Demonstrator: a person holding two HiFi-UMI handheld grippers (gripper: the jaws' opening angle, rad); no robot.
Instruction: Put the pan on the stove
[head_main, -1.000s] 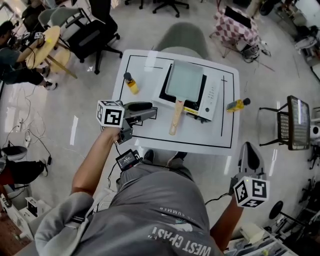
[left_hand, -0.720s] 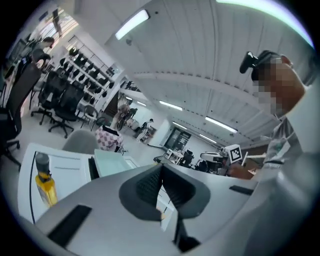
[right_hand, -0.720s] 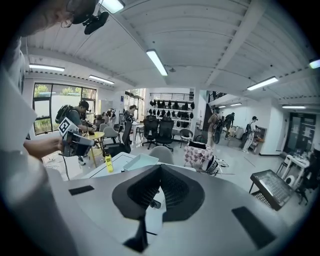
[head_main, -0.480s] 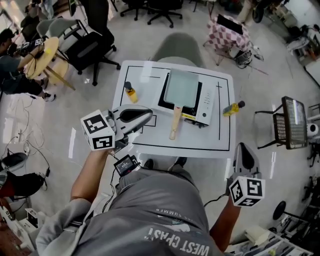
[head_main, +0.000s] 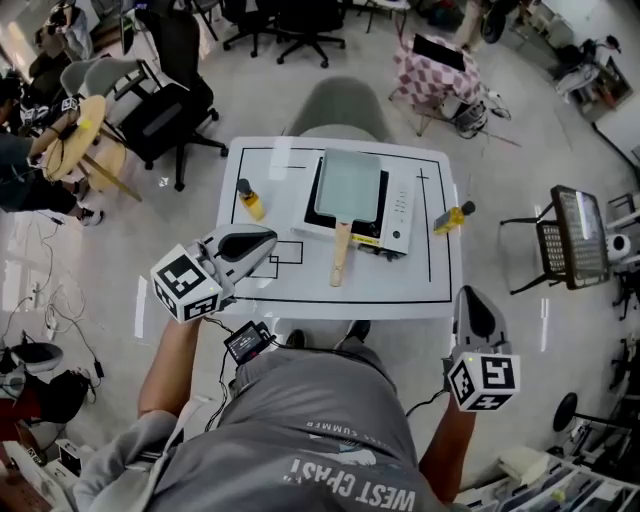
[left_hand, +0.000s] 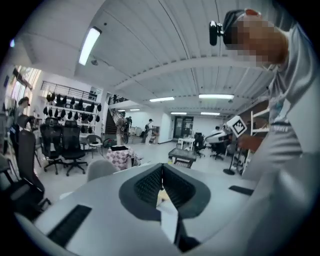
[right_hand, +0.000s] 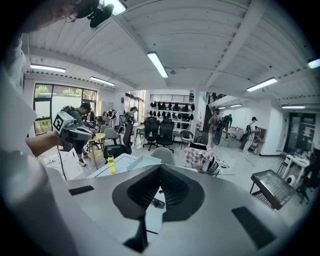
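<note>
The rectangular grey-green pan rests on the white stove at the back middle of the white table, and its wooden handle points toward me. My left gripper hovers over the table's front left corner, well left of the handle. Its jaws are shut and hold nothing. My right gripper hangs off the table's front right corner, also shut and empty. In the right gripper view the pan shows beyond the shut jaws.
One yellow bottle stands at the table's left. Another yellow bottle stands at the right edge. A grey chair sits behind the table. Office chairs, a round wooden table and a side stand surround it.
My left gripper has drawn back from the table's front left area toward me and to the left. The pan has stayed on the stove. The right gripper has barely moved.
</note>
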